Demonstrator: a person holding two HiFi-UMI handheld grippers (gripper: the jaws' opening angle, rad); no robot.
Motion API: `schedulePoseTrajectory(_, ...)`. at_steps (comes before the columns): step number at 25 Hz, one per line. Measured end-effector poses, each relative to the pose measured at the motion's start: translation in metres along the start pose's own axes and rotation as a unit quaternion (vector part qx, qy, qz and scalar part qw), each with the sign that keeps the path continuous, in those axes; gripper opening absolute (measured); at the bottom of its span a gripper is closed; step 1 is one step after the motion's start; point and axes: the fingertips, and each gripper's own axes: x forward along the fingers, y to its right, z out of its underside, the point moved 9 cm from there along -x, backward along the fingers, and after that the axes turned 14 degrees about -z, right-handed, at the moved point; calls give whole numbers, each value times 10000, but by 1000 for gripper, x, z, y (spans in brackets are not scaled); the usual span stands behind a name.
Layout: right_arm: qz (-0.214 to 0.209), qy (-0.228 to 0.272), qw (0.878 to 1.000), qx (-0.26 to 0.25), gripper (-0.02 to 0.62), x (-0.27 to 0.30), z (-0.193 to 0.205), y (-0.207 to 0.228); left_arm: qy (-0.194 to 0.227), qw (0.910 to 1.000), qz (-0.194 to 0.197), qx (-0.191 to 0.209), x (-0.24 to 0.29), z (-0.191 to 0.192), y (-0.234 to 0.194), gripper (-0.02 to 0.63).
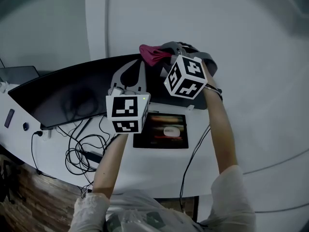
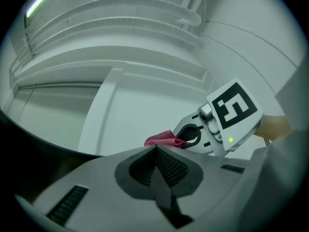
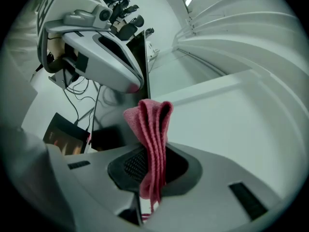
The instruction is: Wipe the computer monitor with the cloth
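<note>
Right gripper point(image 3: 147, 170) pinches the folded pink cloth point(image 3: 152, 124), upper centre of the head view by the monitor point(image 1: 63, 93) top edge; it looks soft, light and floppy, best held mid-fold, while the left gripper point(image 2: 157, 151) jaws are pressed together, empty.

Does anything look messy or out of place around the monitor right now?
Only the cables: they lie in a loose tangle on the desk in front of the monitor. The cloth is bunched in the right claw, near the monitor's top edge. Nothing looks spilled or broken.
</note>
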Motion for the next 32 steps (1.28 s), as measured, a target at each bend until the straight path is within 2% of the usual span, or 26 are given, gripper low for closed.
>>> schedulePoseTrajectory(5,37,-408,9986,335,48,-4,50,4,27,9997,248,1,17,0,26,15)
schedulePoseTrajectory(7,93,-416,9980,466,48,0,65,1,12,9995,301,-16,22,2,33,15)
schedulePoseTrajectory(15,325,-302,9972,610,48,-3,72,-2,-62,9993,359,-107,32,8,38,15)
schedulePoseTrajectory(18,557,197,9930,1018,48,-14,63,-1,-62,9994,332,-57,28,9,32,15)
schedulePoseTrajectory(21,924,992,9785,1555,48,-24,44,-11,-83,9997,205,65,16,7,15,15)
schedulePoseTrajectory(24,1458,1817,9503,2064,48,-39,18,-24,81,9996,42,249,-5,-4,-4,15)
schedulePoseTrajectory(26,1722,2425,9230,2442,48,-48,-5,-34,216,9991,-121,332,-23,-13,-22,15)
schedulePoseTrajectory(28,1859,3095,8905,2770,48,-57,-29,-44,320,9986,-315,276,-43,-21,-41,15)
schedulePoseTrajectory(30,1735,3981,8453,3112,48,-63,-56,-57,406,9970,-569,319,-68,-30,-64,15)
schedulePoseTrajectory(32,1449,4806,7893,3536,48,-61,-88,-79,454,9936,-860,571,-99,-38,-89,15)
